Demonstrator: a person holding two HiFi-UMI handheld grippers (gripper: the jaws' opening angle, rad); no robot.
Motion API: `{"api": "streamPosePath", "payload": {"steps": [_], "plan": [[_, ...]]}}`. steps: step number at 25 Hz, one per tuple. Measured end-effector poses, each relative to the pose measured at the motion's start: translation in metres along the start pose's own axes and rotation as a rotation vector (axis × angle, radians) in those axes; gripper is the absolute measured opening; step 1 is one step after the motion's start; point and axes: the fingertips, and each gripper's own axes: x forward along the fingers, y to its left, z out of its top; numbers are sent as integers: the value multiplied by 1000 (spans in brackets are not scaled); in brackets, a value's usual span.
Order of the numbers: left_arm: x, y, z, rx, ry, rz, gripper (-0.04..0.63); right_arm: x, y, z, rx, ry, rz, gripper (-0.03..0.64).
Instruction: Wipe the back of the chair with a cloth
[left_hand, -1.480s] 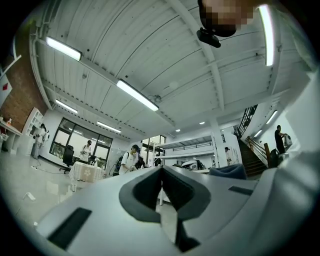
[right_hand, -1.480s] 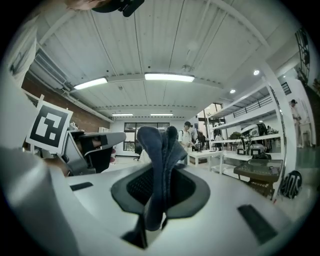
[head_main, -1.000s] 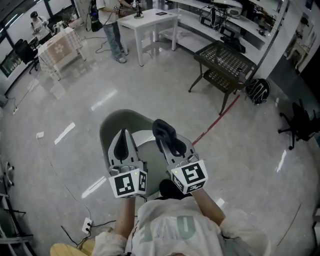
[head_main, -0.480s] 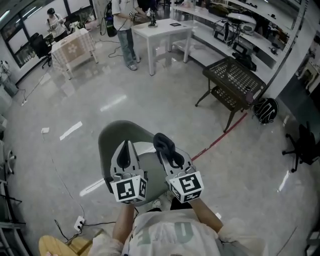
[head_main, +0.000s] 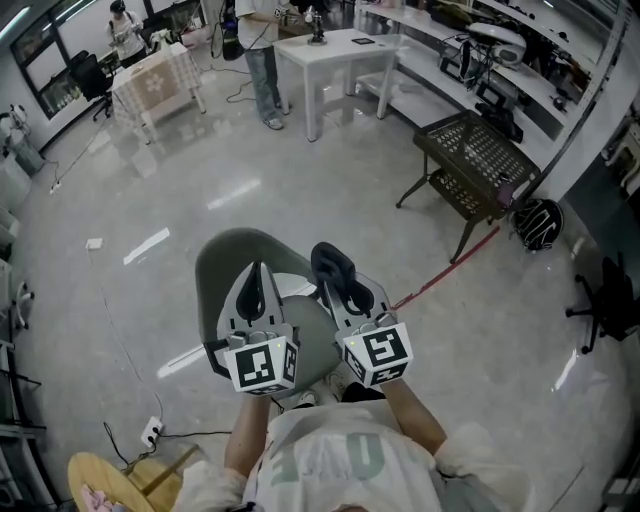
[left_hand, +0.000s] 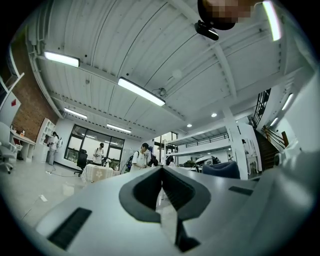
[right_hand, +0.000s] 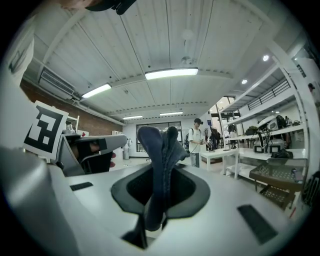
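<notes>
Shiny grey floor (head_main: 200, 170) spreads all around, with a white table (head_main: 335, 50) and a black rack (head_main: 475, 150) far off. A grey-green chair (head_main: 222, 268) stands right under both tongs. The right tongs (head_main: 338, 275) are shut tight on a dark blue cloth (head_main: 332, 262), which sticks out past their tips. The left tongs (head_main: 253, 285) are closed with nothing in them, just beside the cloth, over the chair.

Counted one grey chair (head_main: 220, 270), one dark cloth (head_main: 328, 258), two tools, the left tool (head_main: 256, 275) and the right tool (head_main: 342, 282), one white tabletop (head_main: 335, 45), one black mesh cart (head_main: 470, 150), one red floor line (head_main: 445, 265).
</notes>
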Motion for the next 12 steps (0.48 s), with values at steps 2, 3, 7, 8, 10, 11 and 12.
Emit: {"api": "streamPosePath", "payload": {"steps": [2,3,7,8,10,11,12], "plan": [[3,-1,1,11,-3,14,17,4,-2,2,-2,-7,16,58],[3,-1,0,14,-3,24,17,7,-3,2,-5,-7,27,58],[6,14,-5,20,11,85,15,29,6,-3,-9,16,103,58],[7,22,-7,24,18,106,17,40,11,-4,-8,25,128,58],[6,44,-12,37,41,156,17,62,23,-9,-5,46,182,58],[3,58,-17,44,56,187,17,74,32,-13,-1,58,212,58],[-1,73,-24,49,72,222,17,86,42,-18,4,69,244,58]]}}
